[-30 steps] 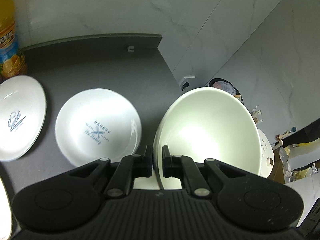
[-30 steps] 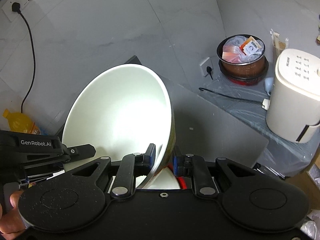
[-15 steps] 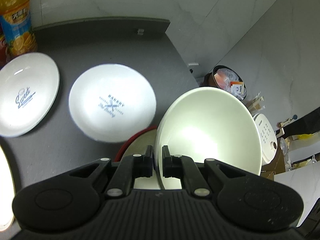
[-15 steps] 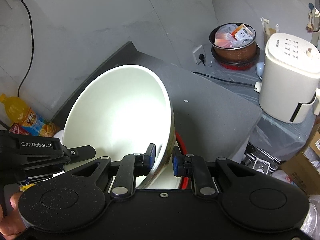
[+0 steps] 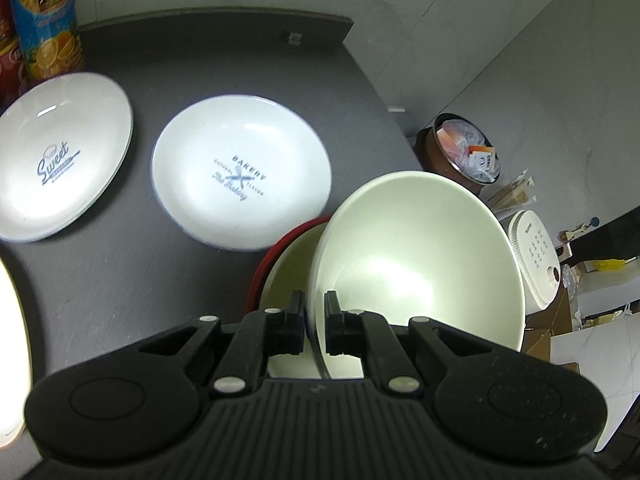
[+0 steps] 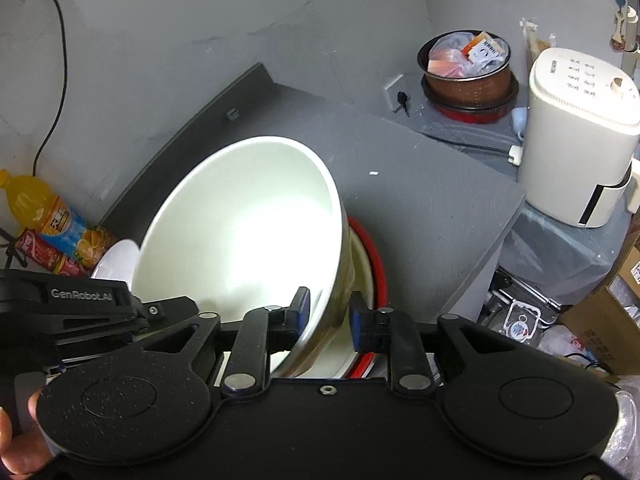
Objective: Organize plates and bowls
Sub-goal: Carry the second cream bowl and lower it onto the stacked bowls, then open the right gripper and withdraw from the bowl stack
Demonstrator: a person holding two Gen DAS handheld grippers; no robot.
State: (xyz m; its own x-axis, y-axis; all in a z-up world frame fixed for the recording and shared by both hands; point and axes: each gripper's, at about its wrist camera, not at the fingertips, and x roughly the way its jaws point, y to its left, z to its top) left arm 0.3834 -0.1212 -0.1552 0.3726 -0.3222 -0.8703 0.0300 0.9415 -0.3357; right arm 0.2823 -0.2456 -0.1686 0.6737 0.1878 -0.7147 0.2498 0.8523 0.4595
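Observation:
Both grippers hold one large white bowl (image 5: 420, 264) by its rim, tilted, above a red-rimmed bowl (image 5: 280, 256) on the dark counter. My left gripper (image 5: 314, 322) is shut on the bowl's near-left rim. My right gripper (image 6: 328, 320) is shut on the same white bowl (image 6: 248, 240), on its right rim, with the red-rimmed bowl (image 6: 368, 264) just below. Two white plates lie flat on the counter: a "Bakery" plate (image 5: 240, 176) and a "Sweet" plate (image 5: 60, 156). The left gripper's body (image 6: 80, 312) shows at the right wrist view's left.
An orange juice bottle (image 5: 46, 20) and a red can stand at the counter's back left. The counter edge (image 6: 500, 232) drops off at right. Beyond it are a white appliance (image 6: 580, 128) and a brown pot (image 6: 468, 76) full of packets. Another bright plate edge (image 5: 12, 360) lies near left.
Both grippers have lifted and pulled back with the white bowl. The red-rimmed bowl beneath it has come into view, and more of the counter and plates shows.

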